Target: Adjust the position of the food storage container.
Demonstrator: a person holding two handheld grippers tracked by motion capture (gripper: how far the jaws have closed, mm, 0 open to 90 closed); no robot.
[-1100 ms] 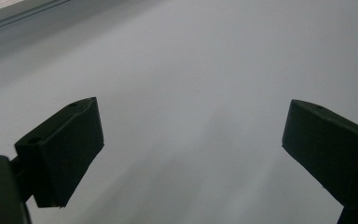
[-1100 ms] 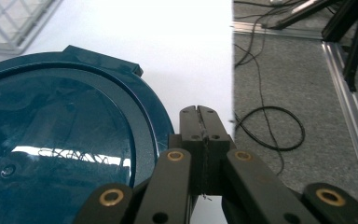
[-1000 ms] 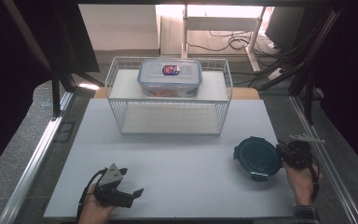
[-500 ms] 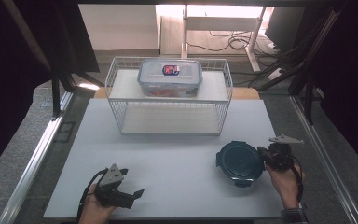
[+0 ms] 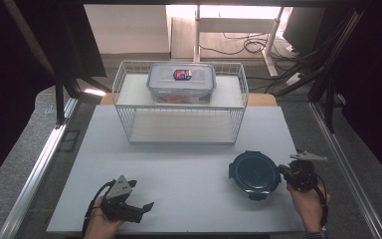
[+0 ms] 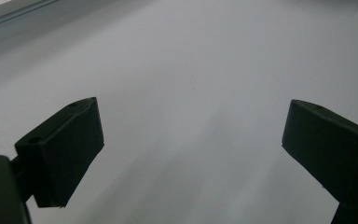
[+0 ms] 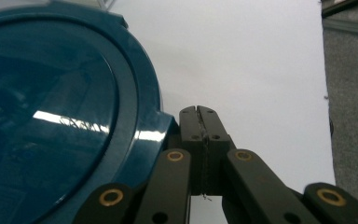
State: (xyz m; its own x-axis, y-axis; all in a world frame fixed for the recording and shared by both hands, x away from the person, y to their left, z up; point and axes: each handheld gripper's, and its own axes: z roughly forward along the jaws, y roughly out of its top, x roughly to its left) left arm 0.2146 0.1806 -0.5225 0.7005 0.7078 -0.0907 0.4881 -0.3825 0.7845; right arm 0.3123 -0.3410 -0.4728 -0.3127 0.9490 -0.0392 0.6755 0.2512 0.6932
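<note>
A round dark blue container [image 5: 254, 174] with a latched lid lies on the white table at the front right. My right gripper [image 5: 282, 171] is shut, its closed tips resting against the container's right rim. In the right gripper view the jaws [image 7: 199, 112] are pressed together with nothing between them, beside a tab of the round container [image 7: 60, 116]. My left gripper [image 5: 140, 195] rests at the front left of the table, open. Its jaws [image 6: 191, 135] stand wide apart over bare white table.
A white wire rack [image 5: 179, 107] stands at the back middle of the table [image 5: 179, 164]. On its top shelf sits a clear rectangular box [image 5: 181, 82] with a blue-rimmed lid. Metal rails [image 5: 35, 169] run along both sides of the table.
The round container and my right gripper have slid to the left across the table, mostly in the earlier half second. The left gripper has stayed put.
</note>
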